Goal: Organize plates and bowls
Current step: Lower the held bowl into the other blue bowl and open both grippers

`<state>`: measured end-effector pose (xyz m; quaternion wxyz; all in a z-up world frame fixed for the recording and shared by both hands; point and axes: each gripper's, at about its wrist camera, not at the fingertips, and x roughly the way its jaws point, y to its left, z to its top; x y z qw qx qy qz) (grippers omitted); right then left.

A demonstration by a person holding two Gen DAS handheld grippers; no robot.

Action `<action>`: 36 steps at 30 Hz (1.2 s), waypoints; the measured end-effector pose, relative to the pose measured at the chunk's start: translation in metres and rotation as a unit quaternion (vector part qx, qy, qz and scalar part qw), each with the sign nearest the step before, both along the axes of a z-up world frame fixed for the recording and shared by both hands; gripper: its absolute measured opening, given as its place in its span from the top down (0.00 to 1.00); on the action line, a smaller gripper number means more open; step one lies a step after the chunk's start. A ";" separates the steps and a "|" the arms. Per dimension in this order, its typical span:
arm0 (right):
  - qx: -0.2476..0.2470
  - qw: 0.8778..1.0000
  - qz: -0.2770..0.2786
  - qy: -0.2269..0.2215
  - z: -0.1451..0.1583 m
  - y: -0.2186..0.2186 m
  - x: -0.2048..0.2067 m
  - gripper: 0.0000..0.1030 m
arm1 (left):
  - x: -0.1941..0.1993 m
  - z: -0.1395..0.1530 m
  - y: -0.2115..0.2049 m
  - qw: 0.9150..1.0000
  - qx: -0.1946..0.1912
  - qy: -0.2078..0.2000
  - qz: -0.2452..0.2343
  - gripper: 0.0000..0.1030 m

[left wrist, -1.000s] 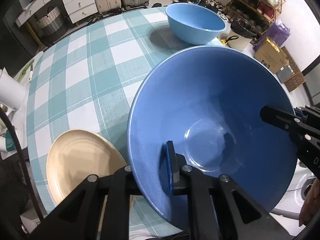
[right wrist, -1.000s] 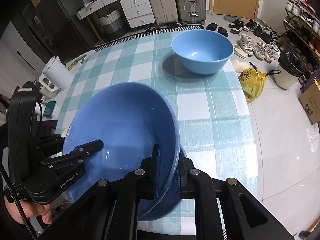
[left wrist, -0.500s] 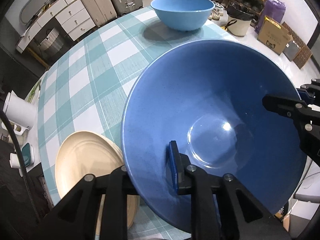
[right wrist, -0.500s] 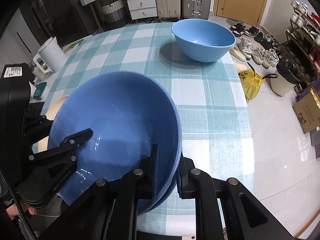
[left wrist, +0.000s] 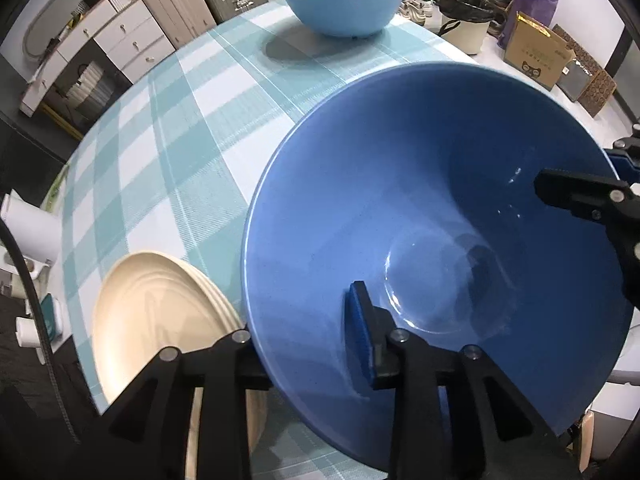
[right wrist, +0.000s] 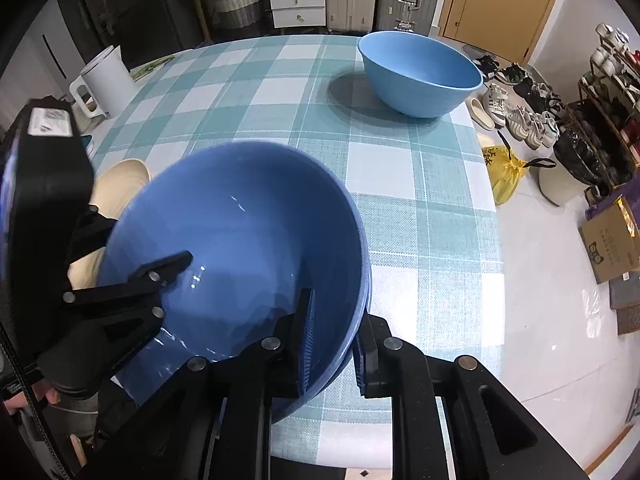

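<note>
Two hand-held grippers, right (right wrist: 332,344) pinching dark blue bowl (right wrist: 240,240), left (left wrist: 304,340) opening astride rim, cream plates (left wrist: 160,312) beside

Dark blue bowl (left wrist: 440,200), lt blue bowl (left wrist: 344,0), cream plates (left wrist: 160,312), teal/white check cloth (left wrist: 180,140)

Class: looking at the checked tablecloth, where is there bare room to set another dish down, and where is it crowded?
Free: the wide checked stretch between the light blue bowl and the dark blue bowl, and the strip toward the floor-side edge. Crowded: the near corner, where the dark bowl, cream plates and both hand-held grippers meet.
</note>
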<state>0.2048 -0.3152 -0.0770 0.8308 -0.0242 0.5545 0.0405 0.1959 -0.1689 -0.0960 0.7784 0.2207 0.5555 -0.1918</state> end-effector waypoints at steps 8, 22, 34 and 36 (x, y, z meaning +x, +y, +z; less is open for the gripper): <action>-0.037 0.999 0.017 -0.016 0.007 0.005 -0.007 0.83 | -0.004 -0.006 -0.001 1.000 0.010 -0.004 0.002 0.66; 0.069 0.996 -0.021 -0.053 0.006 -0.032 -0.015 0.78 | -0.005 -0.001 0.032 0.990 -0.102 0.013 0.093 0.56; 0.153 0.957 -0.041 -0.245 0.040 -0.039 -0.097 0.44 | -0.070 0.066 0.067 0.968 -0.165 -0.146 0.123 0.51; 0.169 0.948 -0.046 -0.267 0.045 -0.034 -0.110 0.35 | -0.082 0.073 0.067 0.964 -0.166 -0.169 0.121 0.50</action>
